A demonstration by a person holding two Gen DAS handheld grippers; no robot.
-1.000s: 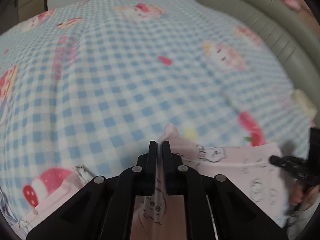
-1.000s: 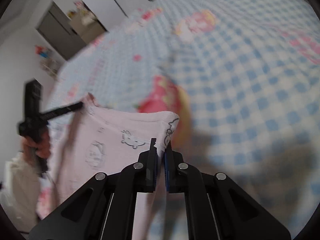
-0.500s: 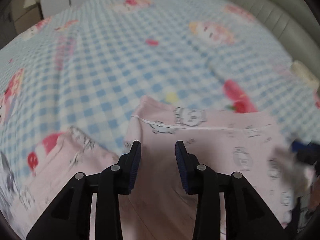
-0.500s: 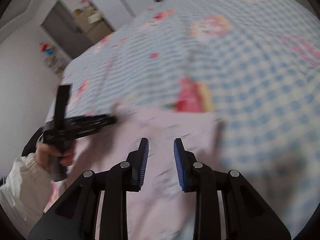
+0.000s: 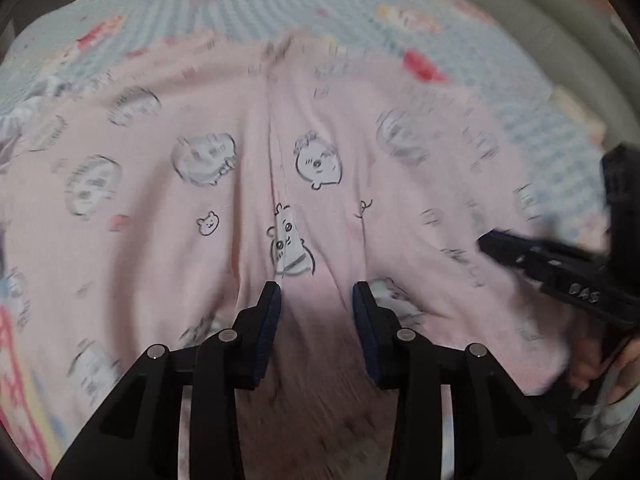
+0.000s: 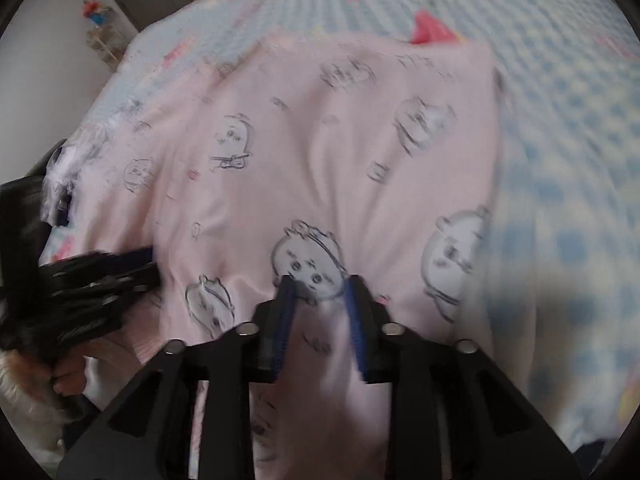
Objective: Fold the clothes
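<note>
While both grippers tilt down over the pink garment [image 5: 224,208], left gripper [image 5: 316,300] fingers stand apart, right gripper [image 6: 318,290] fingers are closing, empty.

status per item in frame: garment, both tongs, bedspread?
pink pyjama garment: spread on the bed, creased, not held
left tongs: open, above the garment, nothing gripped
right tongs: jaws apart and closing, garment beneath them, not pinched
checked bedspread: laid out beneath the garment
</note>
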